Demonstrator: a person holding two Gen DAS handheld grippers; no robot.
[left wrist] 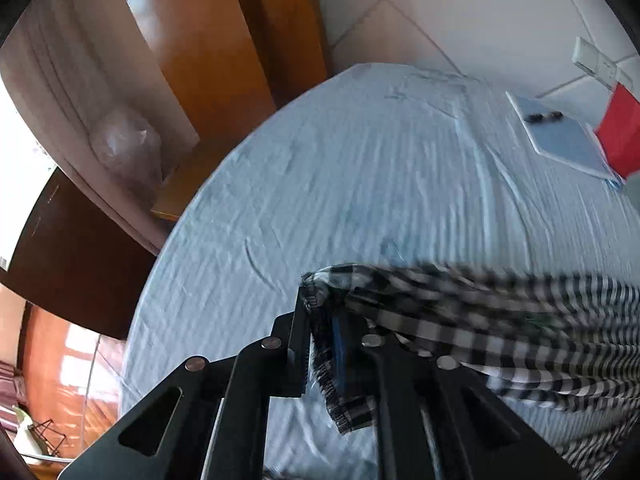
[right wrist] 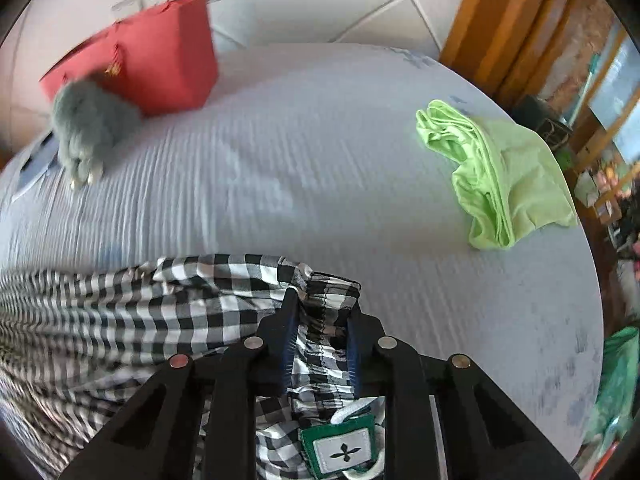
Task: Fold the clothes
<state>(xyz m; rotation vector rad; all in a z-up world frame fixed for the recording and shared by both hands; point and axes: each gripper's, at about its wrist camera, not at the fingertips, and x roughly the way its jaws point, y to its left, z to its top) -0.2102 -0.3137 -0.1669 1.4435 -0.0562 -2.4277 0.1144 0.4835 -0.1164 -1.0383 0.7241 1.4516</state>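
Observation:
A black-and-white checked garment [left wrist: 480, 320] lies stretched across the pale blue bed sheet [left wrist: 360, 184]. My left gripper [left wrist: 324, 320] is shut on the garment's hemmed edge at its left end, cloth bunched between the pads. In the right wrist view the same checked garment [right wrist: 160, 312] runs off to the left, and my right gripper [right wrist: 322, 320] is shut on its gathered edge. A green and white label [right wrist: 340, 450] with a white cord hangs from the cloth below the fingers.
A folded light green garment [right wrist: 500, 176] lies at the right of the bed. A red paper bag [right wrist: 152, 68] and a grey plush toy [right wrist: 88, 128] stand at the far left. A flat blue board [left wrist: 568, 140] lies near the wall. Wooden furniture [left wrist: 208, 72] borders the bed.

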